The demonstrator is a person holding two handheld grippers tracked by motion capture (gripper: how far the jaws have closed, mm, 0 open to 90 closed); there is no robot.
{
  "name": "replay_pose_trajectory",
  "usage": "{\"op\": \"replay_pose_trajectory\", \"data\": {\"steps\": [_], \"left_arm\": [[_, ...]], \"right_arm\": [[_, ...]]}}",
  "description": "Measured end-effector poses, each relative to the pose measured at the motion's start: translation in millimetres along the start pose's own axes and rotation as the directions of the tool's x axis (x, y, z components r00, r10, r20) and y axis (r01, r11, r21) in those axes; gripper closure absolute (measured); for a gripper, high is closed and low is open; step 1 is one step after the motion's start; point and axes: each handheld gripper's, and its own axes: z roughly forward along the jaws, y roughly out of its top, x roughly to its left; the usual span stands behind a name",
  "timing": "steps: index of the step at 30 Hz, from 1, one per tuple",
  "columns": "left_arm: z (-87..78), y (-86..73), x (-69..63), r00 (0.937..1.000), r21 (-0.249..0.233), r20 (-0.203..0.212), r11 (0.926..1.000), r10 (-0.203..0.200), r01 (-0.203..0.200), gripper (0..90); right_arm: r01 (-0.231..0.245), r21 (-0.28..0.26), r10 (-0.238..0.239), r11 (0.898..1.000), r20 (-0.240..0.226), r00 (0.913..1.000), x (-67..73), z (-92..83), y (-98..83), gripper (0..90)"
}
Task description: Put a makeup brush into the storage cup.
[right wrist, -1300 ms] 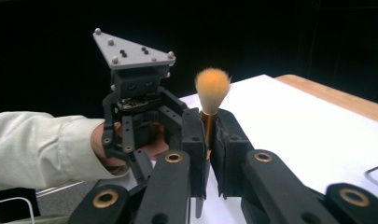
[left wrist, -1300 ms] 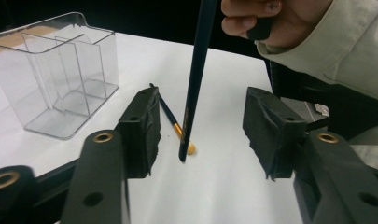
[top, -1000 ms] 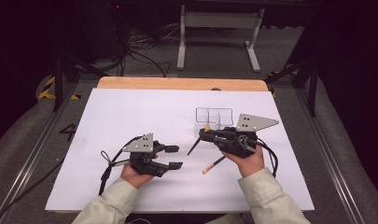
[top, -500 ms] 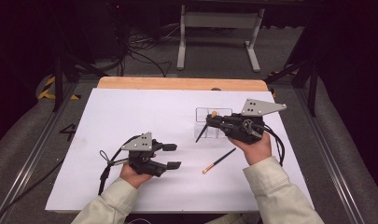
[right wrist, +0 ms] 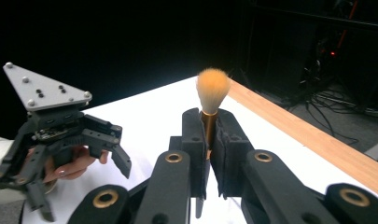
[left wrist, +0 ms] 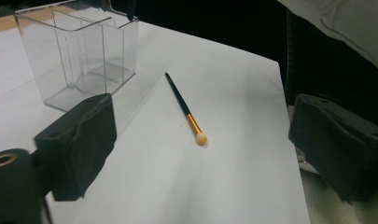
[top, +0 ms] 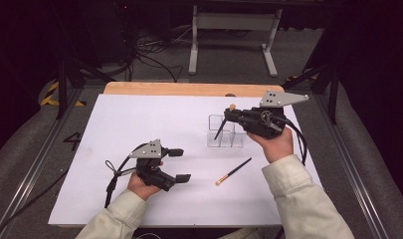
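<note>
A clear organizer (top: 225, 133) with several compartments stands on the white sheet (top: 139, 119) that covers the table, and I use it as the landmark.

The right gripper (top: 228, 115) is in the air just above the organizer, held by the person's right hand (top: 273, 144). Its jaws are clenched on a big brush (right wrist: 211, 100). In the right gripper view the golden ferrule sits between the two jaws and the orange bristle head stands above them. In the high view the dark handle goes down from the jaws and slants into the organizer, at its left rear part; which compartment it enters I cannot tell. In the left gripper view the handle tip appears at the top rim of the organizer.

A small brush (top: 233, 172) lies flat on the sheet just in front of the organizer, on the person's side, apart from it. In the left gripper view its pale tip (left wrist: 201, 138) points away from the organizer and its dark handle points toward it.

The left gripper (top: 179, 165) is well to the left of the organizer and nearer to the person, low over the sheet, in the left hand (top: 142, 183). Its jaws are released, wide apart, and they hold nothing.
</note>
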Motion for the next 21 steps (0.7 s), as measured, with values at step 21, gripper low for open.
{"op": "replay_pose_trajectory", "data": {"steps": [21], "left_arm": [[-2.9,0.2,2.0,0.9986,-0.001,-0.054,1.0000,0.002,-0.002,0.2]], "right_arm": [[-0.020,0.053,0.014,0.998,0.115,0.9932,-37.3,-2.2,20.1,84.4]]}}
